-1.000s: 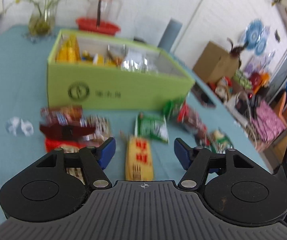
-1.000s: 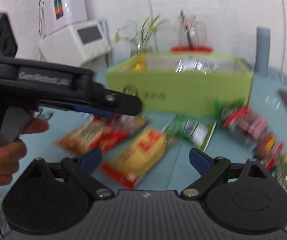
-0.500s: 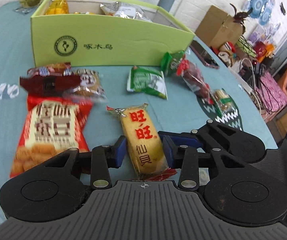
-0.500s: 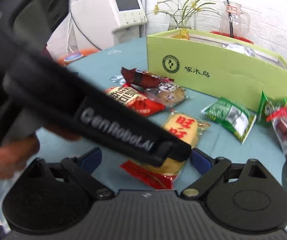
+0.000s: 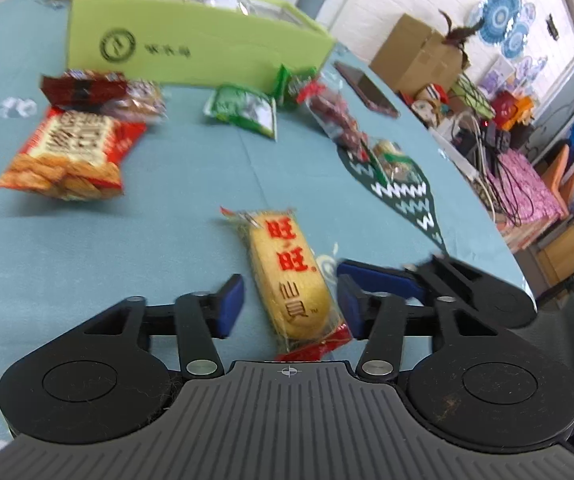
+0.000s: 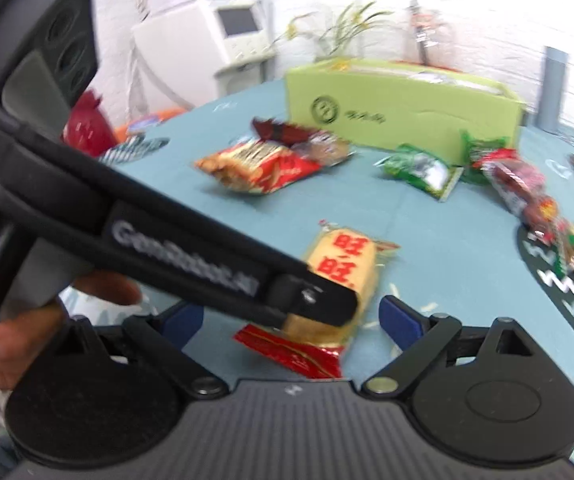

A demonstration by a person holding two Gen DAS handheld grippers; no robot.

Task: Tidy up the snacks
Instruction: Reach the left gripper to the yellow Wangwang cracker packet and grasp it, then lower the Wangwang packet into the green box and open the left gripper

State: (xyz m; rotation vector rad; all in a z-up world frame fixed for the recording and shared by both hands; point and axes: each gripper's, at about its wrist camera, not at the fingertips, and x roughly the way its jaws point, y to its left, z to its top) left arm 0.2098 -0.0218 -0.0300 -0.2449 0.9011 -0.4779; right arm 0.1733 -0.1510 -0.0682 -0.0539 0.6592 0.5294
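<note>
A few snacks already sit in the green box (image 5: 191,46) at the far side of the tabletop (image 5: 175,184), but most – the red bag (image 5: 67,152), green packets, dark red sweets – lie loose in front of it. The left gripper (image 5: 289,306) straddles the near yellow rice-cracker pack (image 5: 287,276), its fingers opening with no pad visibly pressing on it. Only the right wrist view shows the hand (image 6: 19,320) holding that gripper – while the right gripper (image 6: 291,318) hangs wide open and empty behind the pack.

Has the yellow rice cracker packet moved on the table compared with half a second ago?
Yes. The yellow rice cracker packet now lies farther from the green box and nearer the table edge; the left gripper jaws are opening around it.
</note>
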